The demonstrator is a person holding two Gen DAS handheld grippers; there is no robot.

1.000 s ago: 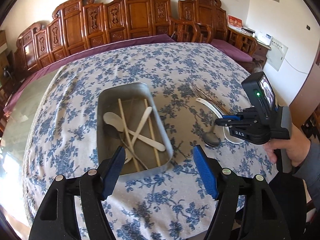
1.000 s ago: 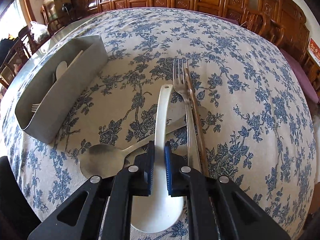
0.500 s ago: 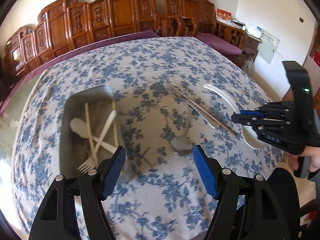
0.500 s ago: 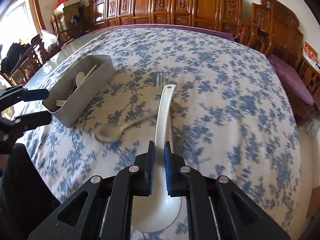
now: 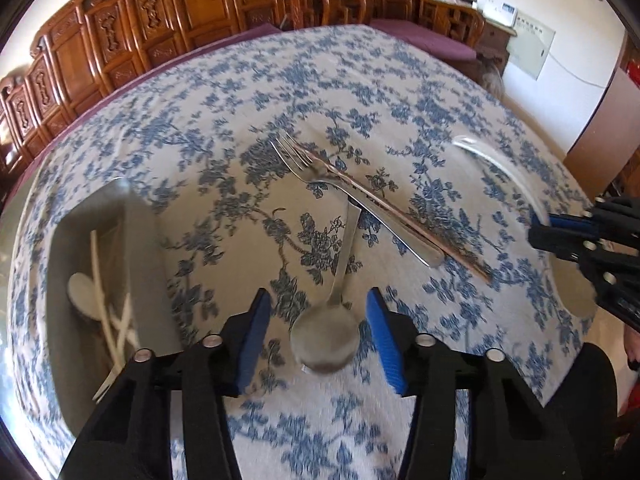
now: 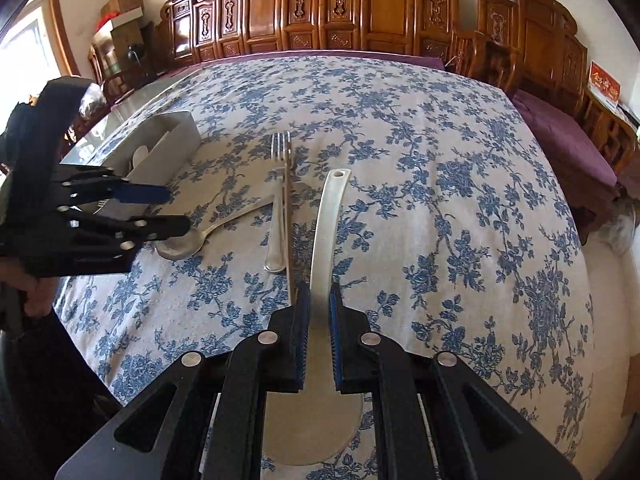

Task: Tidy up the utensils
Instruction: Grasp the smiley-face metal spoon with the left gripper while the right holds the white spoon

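- My left gripper [image 5: 316, 330] straddles the bowl of the metal spoon [image 5: 326, 340], which lies on the surface [image 5: 400, 88]; the jaws are closing, with the bowl between the blue pads but not yet pressed as far as I can tell.
- The spoon's long axis runs away from me: bowl nearest, handle reaching up and slightly right until it slips under the fork [image 5: 360, 200]. My pads sit either side of that axis, so the closing squeeze falls across the bowl.
- My right gripper [image 6: 319, 308] is narrow and clamped on the white ladle [image 6: 326, 232], just above its bowl, the handle pointing forward with its hole at the far tip.
- Beyond, the fork and a slim chopstick [image 6: 287, 216] lie side by side, touching, on the floral cloth.
- The metal tray [image 5: 138, 240] sits left of my left gripper, already holding white spoons, chopsticks and a fork.
- I judge the left hand far nearer both spoon and tray.
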